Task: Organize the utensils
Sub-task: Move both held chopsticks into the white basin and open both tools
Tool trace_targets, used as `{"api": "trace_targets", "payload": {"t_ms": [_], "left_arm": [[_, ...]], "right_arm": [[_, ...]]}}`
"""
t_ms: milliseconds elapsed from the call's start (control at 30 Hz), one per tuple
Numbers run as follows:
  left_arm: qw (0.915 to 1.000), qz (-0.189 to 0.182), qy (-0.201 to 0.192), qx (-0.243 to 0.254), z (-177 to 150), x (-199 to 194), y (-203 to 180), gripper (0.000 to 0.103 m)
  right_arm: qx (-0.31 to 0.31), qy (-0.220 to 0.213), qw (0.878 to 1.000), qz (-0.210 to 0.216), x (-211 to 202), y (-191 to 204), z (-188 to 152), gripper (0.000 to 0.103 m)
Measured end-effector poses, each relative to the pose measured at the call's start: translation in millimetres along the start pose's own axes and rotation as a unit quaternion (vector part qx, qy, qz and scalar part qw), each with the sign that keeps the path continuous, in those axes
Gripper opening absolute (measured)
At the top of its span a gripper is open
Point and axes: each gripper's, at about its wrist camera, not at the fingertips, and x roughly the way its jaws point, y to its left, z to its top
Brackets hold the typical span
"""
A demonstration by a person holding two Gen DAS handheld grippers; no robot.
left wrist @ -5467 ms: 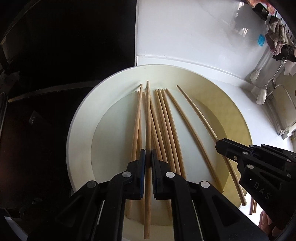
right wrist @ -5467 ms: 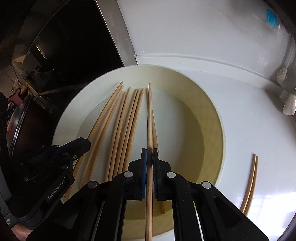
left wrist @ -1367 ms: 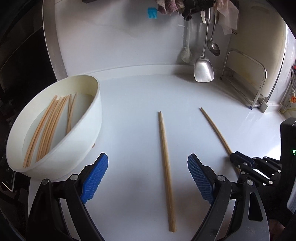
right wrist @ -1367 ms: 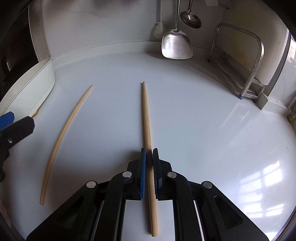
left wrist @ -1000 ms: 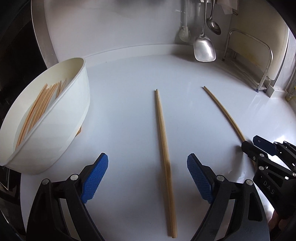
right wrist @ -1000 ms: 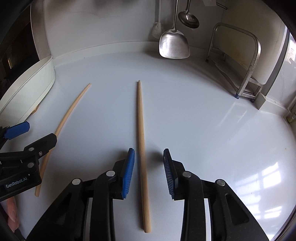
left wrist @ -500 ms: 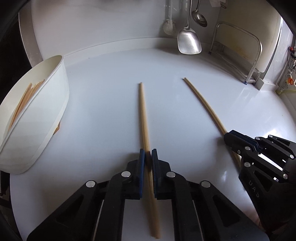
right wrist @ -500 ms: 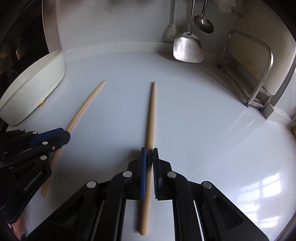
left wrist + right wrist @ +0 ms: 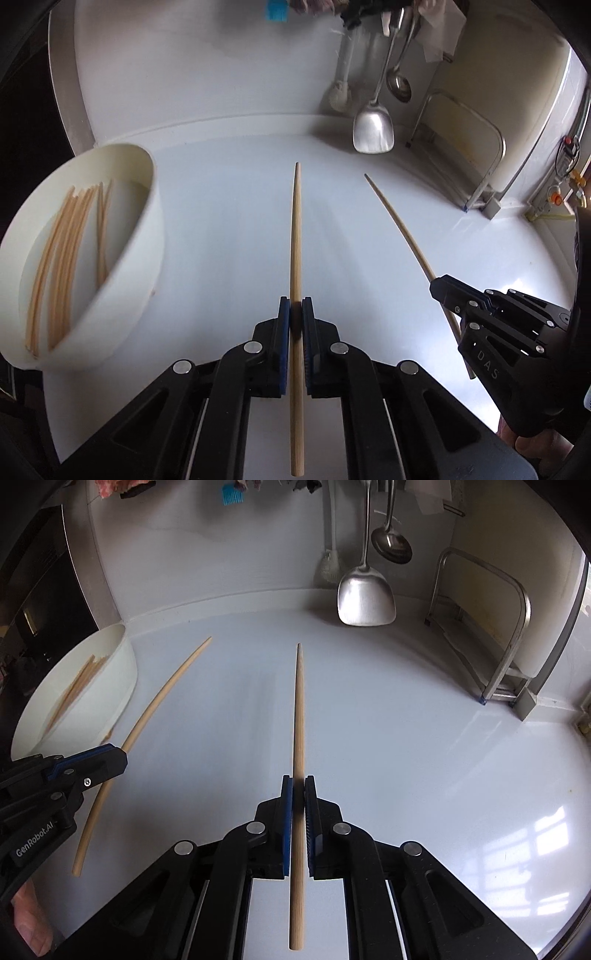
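Observation:
My left gripper (image 9: 294,308) is shut on a wooden chopstick (image 9: 295,229) that points away from me, lifted above the white counter. My right gripper (image 9: 298,786) is shut on a second wooden chopstick (image 9: 298,709), also lifted and pointing away. Each gripper shows in the other's view: the right gripper (image 9: 443,290) with its chopstick (image 9: 399,225) at the right, the left gripper (image 9: 110,757) with its chopstick (image 9: 162,698) at the left. A white bowl (image 9: 147,236) at the left holds several more chopsticks (image 9: 62,243).
A metal spatula (image 9: 372,129), a ladle (image 9: 400,86) and a brush (image 9: 338,99) hang at the back wall. A metal rack (image 9: 513,627) stands at the back right. The bowl also shows in the right wrist view (image 9: 122,672). Dark appliance at far left.
Both grippers dropped their chopsticks on the counter and opened, then shut on them again. Since half a second ago both have lifted the chopsticks off the counter.

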Motion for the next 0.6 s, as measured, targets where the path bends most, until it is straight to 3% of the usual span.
{"api": "trace_targets", "payload": {"t_ms": [167,367,600], "left_arm": [[0.9982,0.038,-0.041,-0.023,31.6,-44.7,52.1,0.007],[0.9907,0.112,-0.047,-0.061,45.6,-68.9,143.8,0.007],[0.9857,0.147,-0.019,-0.081,42.7,-56.3,226.0,0.007]], "right_arm": [[-0.008,-0.032,0.999,0.022,-23.6,38.9,38.7,0.006],[-0.042,-0.05,0.995,0.071,-24.4,118.7,81.7,0.006],[-0.065,-0.008,0.989,0.132,22.1,212.1,108.9,0.006]]}}
